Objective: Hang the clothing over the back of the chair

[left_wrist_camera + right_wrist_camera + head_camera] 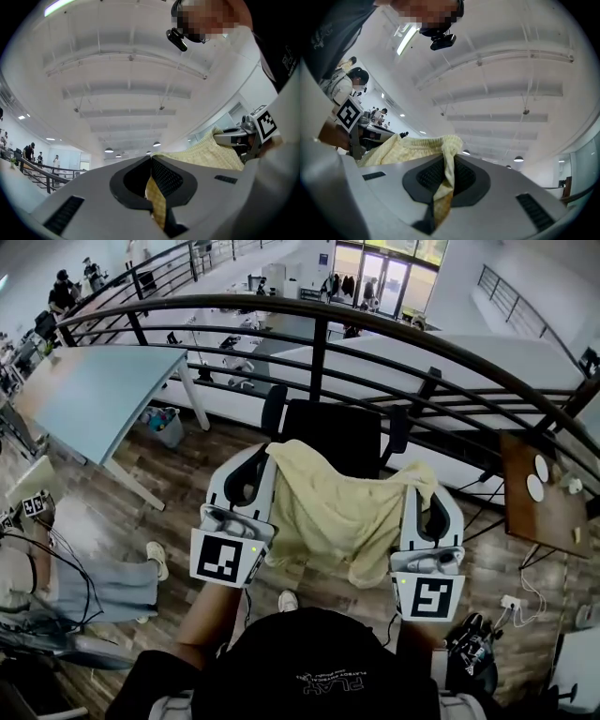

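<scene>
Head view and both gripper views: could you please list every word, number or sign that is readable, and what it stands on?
Nothing reads clearly.
Pale print on the person's black top: upside down, too small to read.
Marker cubes on the left gripper and right gripper: black-and-white square patterns, no words.
Sleeve print in the left gripper view: cut off, unreadable.
Yellow garment: no print shows.
</scene>
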Motion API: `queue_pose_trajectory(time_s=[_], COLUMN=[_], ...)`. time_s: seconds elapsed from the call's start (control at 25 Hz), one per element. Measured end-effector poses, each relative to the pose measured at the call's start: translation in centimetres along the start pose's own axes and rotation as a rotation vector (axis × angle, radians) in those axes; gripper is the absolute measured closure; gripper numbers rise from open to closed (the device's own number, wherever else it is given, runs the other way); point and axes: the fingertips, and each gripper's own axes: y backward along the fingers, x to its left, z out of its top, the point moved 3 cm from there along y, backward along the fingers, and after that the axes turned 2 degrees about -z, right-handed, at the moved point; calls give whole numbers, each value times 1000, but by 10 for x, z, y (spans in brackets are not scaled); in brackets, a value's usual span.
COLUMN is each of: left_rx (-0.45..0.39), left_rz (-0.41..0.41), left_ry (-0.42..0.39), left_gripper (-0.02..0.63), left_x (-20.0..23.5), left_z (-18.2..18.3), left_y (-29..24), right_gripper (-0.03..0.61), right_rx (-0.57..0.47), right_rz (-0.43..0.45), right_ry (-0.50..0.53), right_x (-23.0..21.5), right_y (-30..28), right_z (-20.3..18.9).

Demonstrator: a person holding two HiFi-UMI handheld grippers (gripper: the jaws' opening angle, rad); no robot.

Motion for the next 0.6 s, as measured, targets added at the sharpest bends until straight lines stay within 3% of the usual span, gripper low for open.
queue_pose_trajectory(time_s=[0.28,0.48,0.6], left_rx=[-15,-3,14], left_rz=[-88,-107,-112], left_ry=[-20,-23,-25], left_gripper=[595,595,595], left_x=[8,3,4], left_z=[5,3,-4], left_y=[-22,-39,-49], right_gripper=[551,551,551], right_rx=[14,17,32], right_rz=[19,3,23], right_ry=[32,-22,9], right_x=[-6,-24,-32], right_y=[-16,-26,-26], right_z=[-1,0,-11])
